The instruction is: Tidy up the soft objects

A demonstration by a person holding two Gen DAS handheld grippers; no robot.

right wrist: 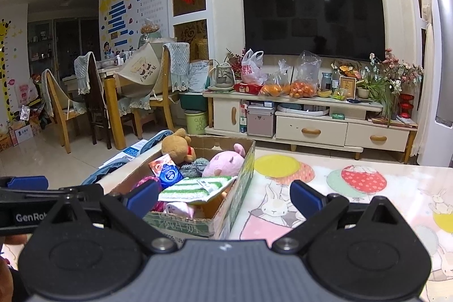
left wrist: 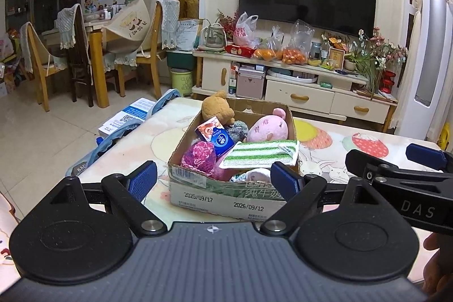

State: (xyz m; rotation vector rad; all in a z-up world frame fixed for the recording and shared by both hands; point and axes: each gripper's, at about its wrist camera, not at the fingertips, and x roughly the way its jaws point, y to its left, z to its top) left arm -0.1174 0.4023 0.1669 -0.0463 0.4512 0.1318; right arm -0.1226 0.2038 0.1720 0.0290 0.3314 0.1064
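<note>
Left gripper point(left wrist: 213, 180) spread wide, nothing held, hovering just in front of the box point(left wrist: 226, 196) near wall. Right gripper point(right wrist: 223, 196) also wide open and empty, sitting off the box's right front corner, partly over the tablecloth point(right wrist: 354, 188).

Box on the table, packed: striped cloth point(left wrist: 259, 153) on top at the front right, pink plush point(left wrist: 267, 128) behind it, brown bear point(left wrist: 216, 106) at the back left corner, magenta knit ball point(left wrist: 198, 156) front left, tissue packs point(left wrist: 216, 136) between bear and knit ball.

Risks, my read:
- Cloth overhangs the box's right wall; a nudge from either finger could tip it out onto the table.
- Box looks light, so a push on the near wall would likely slide it.
- Both grippers close together, could collide.

Cloth's long axis runs left-right across the box, label end pointing at the right wall. Pink plush lies sideways, head toward the right back corner.
</note>
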